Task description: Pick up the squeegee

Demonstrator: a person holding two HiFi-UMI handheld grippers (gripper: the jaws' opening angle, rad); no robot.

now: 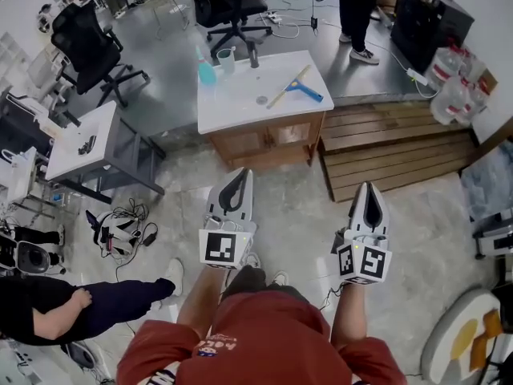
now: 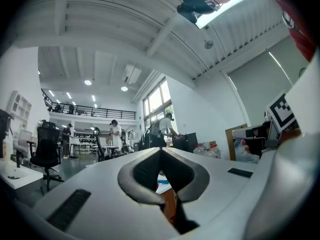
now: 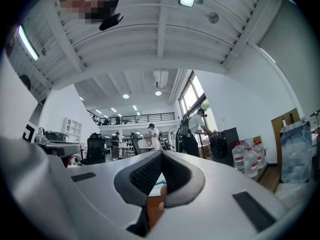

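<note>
Both pairs of jaws are pressed together at the tips with nothing between them. The left gripper (image 1: 239, 176) and the right gripper (image 1: 371, 189) are held side by side over the pale floor (image 1: 296, 207), each with its marker cube at the near end. Each gripper's own view shows the ribbed pads meeting in a closed point, with only an empty gap behind them.

The squeegee (image 1: 295, 87) lies flat on a white surface (image 1: 240, 107), well ahead of both pairs of jaws. It sits roughly on a line that runs forward between the two of them. It is made of a long, thin, pale yellow bar and a shorter bright blue part. The blue part joins the bar near its middle and sticks out sideways, away from the left jaws. The bar lies at a slant across the surface, its far end pointing away from the jaws. Nothing touches the squeegee, and it has bare white top around it.

Farther from the jaws on the same surface, a teal bottle (image 1: 207, 73) and a clear cup (image 1: 226, 58) stand near the far edge, ahead of the left jaws. The white top rests on a wooden cabinet (image 1: 264, 143). Ahead of the right jaws, brown wooden planks (image 1: 393, 147) lie just beside that cabinet.
</note>
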